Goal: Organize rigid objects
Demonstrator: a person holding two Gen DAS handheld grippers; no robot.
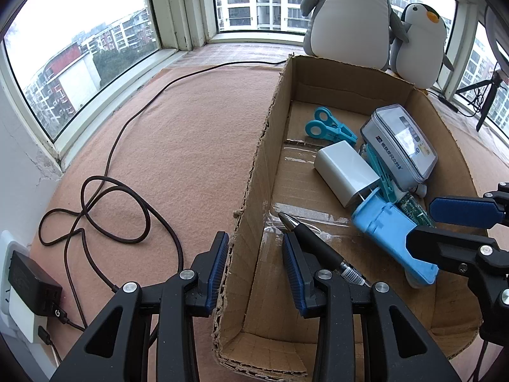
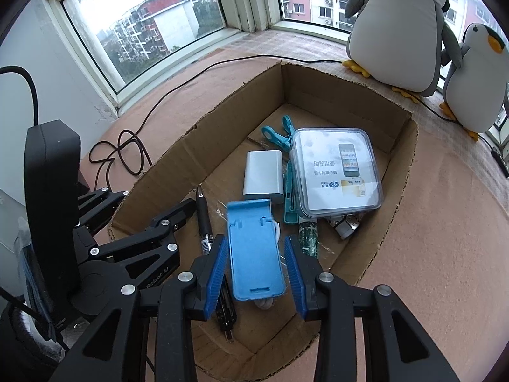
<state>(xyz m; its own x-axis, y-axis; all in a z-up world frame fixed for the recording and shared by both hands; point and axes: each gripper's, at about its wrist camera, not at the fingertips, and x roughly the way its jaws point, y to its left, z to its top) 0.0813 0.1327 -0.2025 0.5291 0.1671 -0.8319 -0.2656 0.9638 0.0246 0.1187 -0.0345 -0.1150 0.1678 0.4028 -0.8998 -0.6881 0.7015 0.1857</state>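
Note:
An open cardboard box (image 2: 401, 172) on a pink cloth holds a clear plastic case (image 2: 337, 172), a silver power bank (image 2: 264, 175), teal clips (image 2: 276, 135), a black pen (image 2: 202, 213) and a blue phone stand (image 2: 254, 254). My right gripper (image 2: 254, 242) hangs over the stand, which lies between its pads with a thin gap on each side. My left gripper (image 1: 254, 242) straddles the box's left wall (image 1: 254, 175). Its left pad rests against the wall, its right pad stands apart inside the box beside the pen (image 1: 311, 238).
Two plush penguins (image 2: 397, 25) (image 2: 474, 73) stand behind the box by the windows. A brown cable (image 1: 95, 207) loops over the cloth left of the box and runs to a plugged charger (image 1: 31, 283). A tripod (image 1: 490, 95) stands at the far right.

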